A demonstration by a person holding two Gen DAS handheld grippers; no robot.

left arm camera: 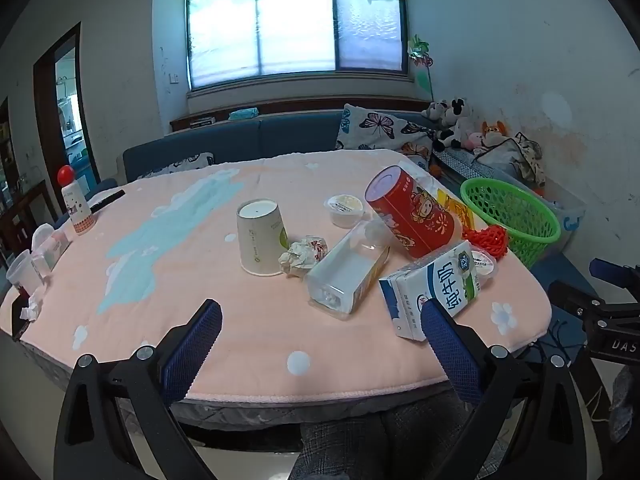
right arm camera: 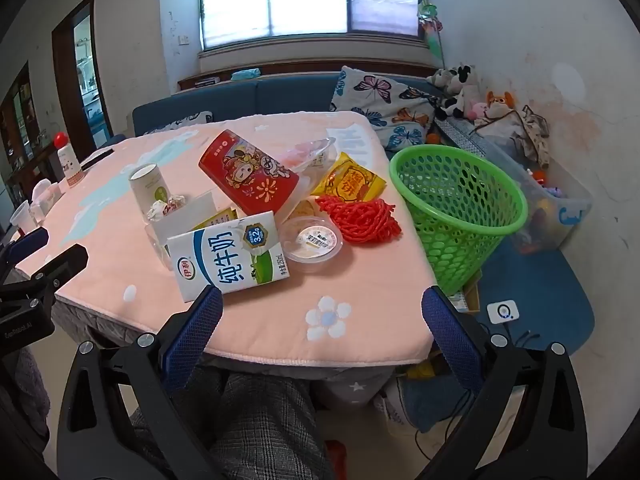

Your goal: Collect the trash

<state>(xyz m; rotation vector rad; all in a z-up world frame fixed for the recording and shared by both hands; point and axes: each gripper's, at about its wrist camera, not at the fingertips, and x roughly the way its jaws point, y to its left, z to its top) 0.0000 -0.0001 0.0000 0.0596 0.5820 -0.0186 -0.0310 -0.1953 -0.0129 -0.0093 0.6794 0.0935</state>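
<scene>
both grippers spread wide, holding nothing. milk carton (right arm camera: 228,258) lies on its side just ahead of the right gripper (right arm camera: 322,314), nearest its left finger. looks light and crushable, so pinch across the flat faces. green basket (right arm camera: 460,216) sits beyond the right finger.

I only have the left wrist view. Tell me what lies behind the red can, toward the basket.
Observer: A yellow snack packet lies flat there, beside a red mesh net.
Operator: Report the right claw.
Observer: The right claw is open and empty.
Operator: Check the basket's footing.
Observer: The green basket stands beyond the pink table's corner, its base below the tabletop.
</scene>
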